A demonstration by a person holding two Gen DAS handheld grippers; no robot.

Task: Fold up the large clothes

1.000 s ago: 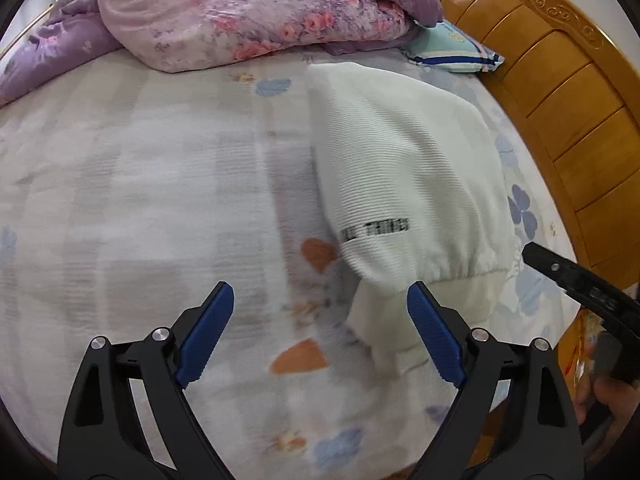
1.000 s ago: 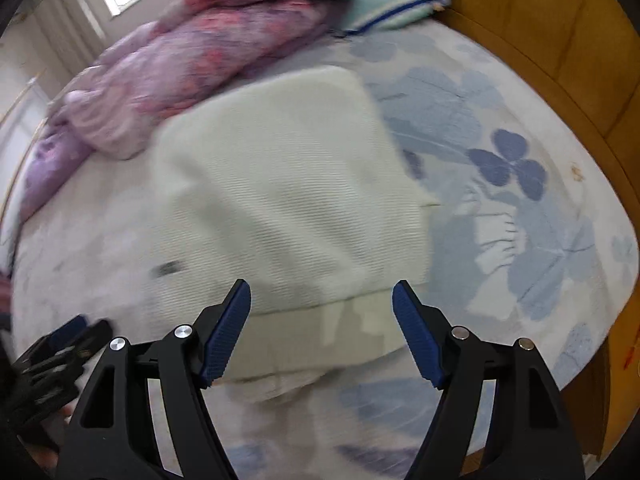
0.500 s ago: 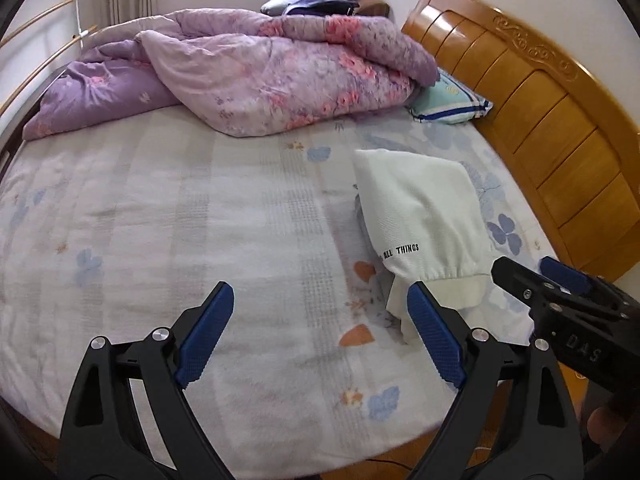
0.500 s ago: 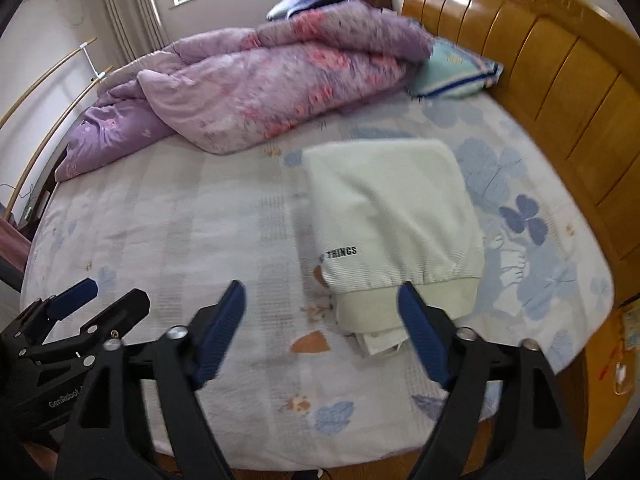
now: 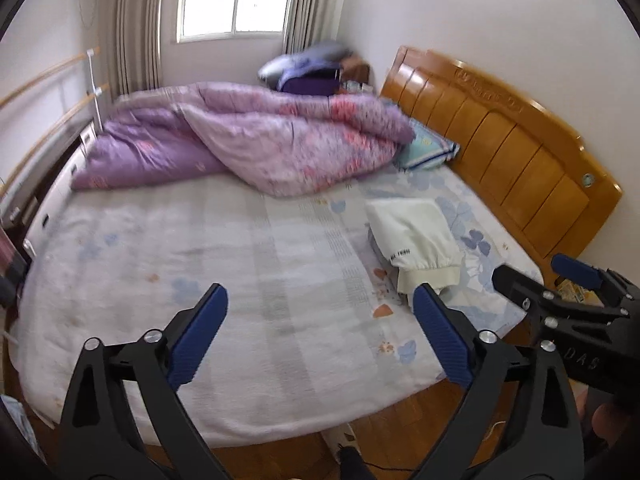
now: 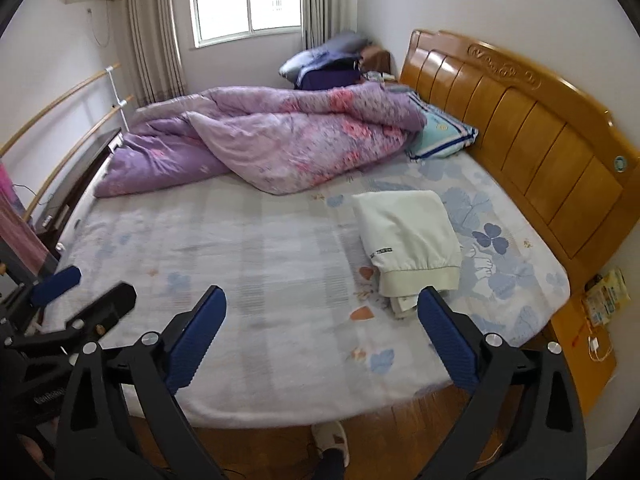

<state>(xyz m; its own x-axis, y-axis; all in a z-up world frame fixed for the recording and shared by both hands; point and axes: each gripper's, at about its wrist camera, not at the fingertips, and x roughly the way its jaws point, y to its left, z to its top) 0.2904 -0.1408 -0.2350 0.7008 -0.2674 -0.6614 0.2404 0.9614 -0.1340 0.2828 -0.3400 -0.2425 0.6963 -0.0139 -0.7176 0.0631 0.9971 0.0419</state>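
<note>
Our left gripper (image 5: 320,334) and right gripper (image 6: 322,336) gape wide, empty. The folded white garment (image 6: 408,236) near the headboard (image 6: 520,128) looks soft, probably light; we'd pinch its ribbed hem.

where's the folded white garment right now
The folded white garment lies flat on the bed, right of centre in both wrist views, near the wooden headboard and below the blue pillow; neither gripper touches it.
</note>
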